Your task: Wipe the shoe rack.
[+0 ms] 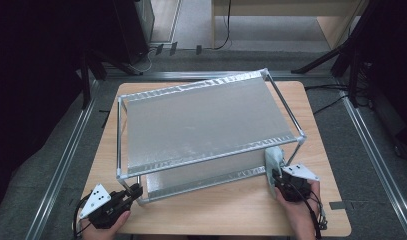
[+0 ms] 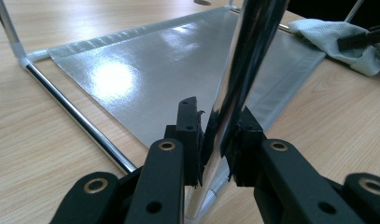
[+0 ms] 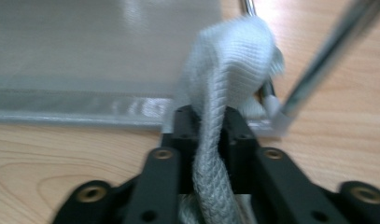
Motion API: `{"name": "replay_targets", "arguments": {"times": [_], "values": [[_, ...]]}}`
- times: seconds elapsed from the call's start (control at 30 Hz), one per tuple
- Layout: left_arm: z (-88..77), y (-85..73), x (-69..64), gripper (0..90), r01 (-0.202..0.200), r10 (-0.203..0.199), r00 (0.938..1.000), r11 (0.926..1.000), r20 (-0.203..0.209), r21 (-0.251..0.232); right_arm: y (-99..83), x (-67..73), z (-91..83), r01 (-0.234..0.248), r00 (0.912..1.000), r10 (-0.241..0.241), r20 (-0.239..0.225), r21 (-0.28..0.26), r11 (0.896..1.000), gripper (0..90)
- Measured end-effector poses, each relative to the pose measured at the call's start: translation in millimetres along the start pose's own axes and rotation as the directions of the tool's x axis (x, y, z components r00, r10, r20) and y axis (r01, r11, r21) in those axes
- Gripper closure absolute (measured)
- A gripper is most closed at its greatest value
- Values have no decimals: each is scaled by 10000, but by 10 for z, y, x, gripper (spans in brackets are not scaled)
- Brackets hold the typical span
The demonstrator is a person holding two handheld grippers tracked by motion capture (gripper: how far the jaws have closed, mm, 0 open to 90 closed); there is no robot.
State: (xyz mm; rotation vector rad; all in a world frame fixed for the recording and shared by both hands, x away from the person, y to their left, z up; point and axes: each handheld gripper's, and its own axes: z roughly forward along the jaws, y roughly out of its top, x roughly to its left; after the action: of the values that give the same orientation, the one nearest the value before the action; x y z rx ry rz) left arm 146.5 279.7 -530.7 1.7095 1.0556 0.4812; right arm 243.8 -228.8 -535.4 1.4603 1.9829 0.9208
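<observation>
Item: two-tier rack (image 1: 211, 117) of chrome tubes with silvery fabric shelves, standing on a light wooden table (image 1: 231, 215). All places below are given relative to this rack.

Upper shelf: grey sheet stretched between the top rails, tilted slightly in the high view, bare.

Lower shelf (image 2: 145, 74): glossy grey sheet lying just above the tabletop, edged by a chrome rail (image 2: 80, 122).

Left gripper (image 1: 133, 191): at the rack's near-left corner, held in the person's left hand (image 1: 106, 227). Its black jaws are pressed against the upright chrome post (image 2: 246, 70) of that corner, one pad on each side, pinching the tube low down near the foot.

Right gripper (image 1: 274, 175): at the rack's near-right corner, held in the person's right hand (image 1: 298, 210). A white knitted cloth (image 3: 225, 84) runs lengthwise between its jaws and bunches up beyond the tips; the pads press on it from both sides. The bunched end sits against the corner where the lower shelf's front edge meets the right post (image 3: 327, 56). In the high view the cloth (image 1: 274, 157) shows as a pale wad just under the upper shelf's near-right corner. In the left gripper view it (image 2: 337, 42) lies at the far end of the lower shelf's edge.

Surroundings: grey floor and dark stands beyond the table.
</observation>
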Motion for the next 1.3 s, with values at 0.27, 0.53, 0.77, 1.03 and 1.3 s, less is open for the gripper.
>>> {"name": "replay_targets", "arguments": {"times": [0.27,0.53,0.77,1.03,1.3], "values": [[5,-1,-2,770,32,-32,10000,10000,-1,-2,-32,-74,66,-717,9971,702,285,544,9959,410],[5,-1,-3,771,-1,1,10000,10000,5,2,-16,-98,88,-975,9914,892,961,850,9916,808],[13,0,-19,772,-1,1,10000,10000,81,33,135,-241,-77,-2084,9752,2100,703,-301,9776,849],[62,5,-98,773,-73,71,9995,10000,323,52,393,-254,-534,-2088,9715,2276,656,-2166,9537,847],[65,3,-108,773,-48,47,9994,10000,343,51,440,-271,-694,-1872,9758,2085,658,-2412,9523,838]]}}
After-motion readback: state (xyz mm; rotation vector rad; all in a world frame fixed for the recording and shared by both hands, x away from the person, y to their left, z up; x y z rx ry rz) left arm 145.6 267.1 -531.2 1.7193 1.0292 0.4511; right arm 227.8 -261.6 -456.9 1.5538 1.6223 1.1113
